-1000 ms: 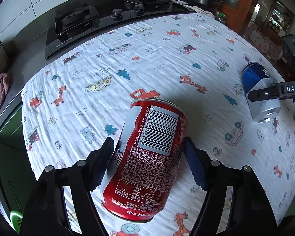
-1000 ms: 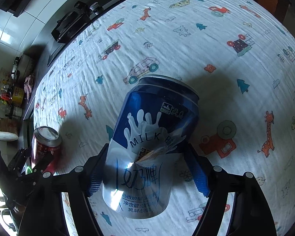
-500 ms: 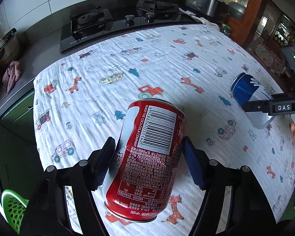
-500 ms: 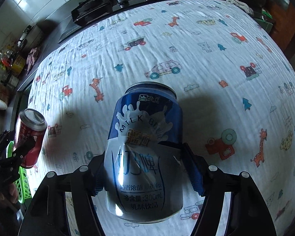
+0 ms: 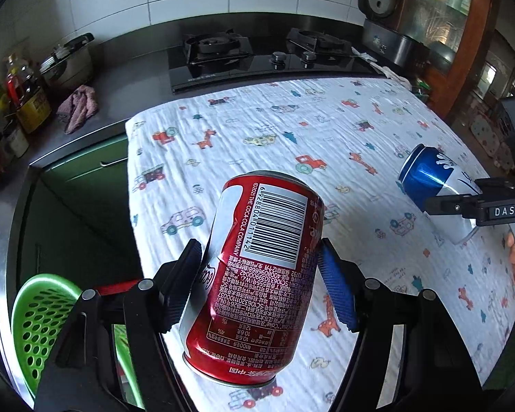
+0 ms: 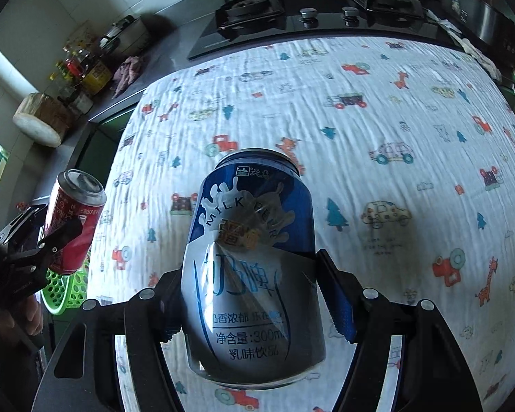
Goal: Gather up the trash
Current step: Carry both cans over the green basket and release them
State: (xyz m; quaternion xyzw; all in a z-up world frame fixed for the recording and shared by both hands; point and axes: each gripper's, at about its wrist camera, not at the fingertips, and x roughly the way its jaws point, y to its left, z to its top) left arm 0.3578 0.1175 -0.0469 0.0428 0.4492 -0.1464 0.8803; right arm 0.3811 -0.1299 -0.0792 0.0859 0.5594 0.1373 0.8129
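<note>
Red can (image 5: pixel 257 274) upright-tilted; blue can (image 6: pixel 254 267) dented

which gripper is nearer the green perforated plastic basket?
Left. The left gripper, clamped on the red cola can, hangs at the table edge right beside the green perforated plastic basket. The right gripper, holding the blue-and-white milk beer can, is farther across the cloth.

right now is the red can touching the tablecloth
Apart. The right wrist view shows the red can lifted in the left gripper, beyond the tablecloth's left edge, above the green basket.
</note>
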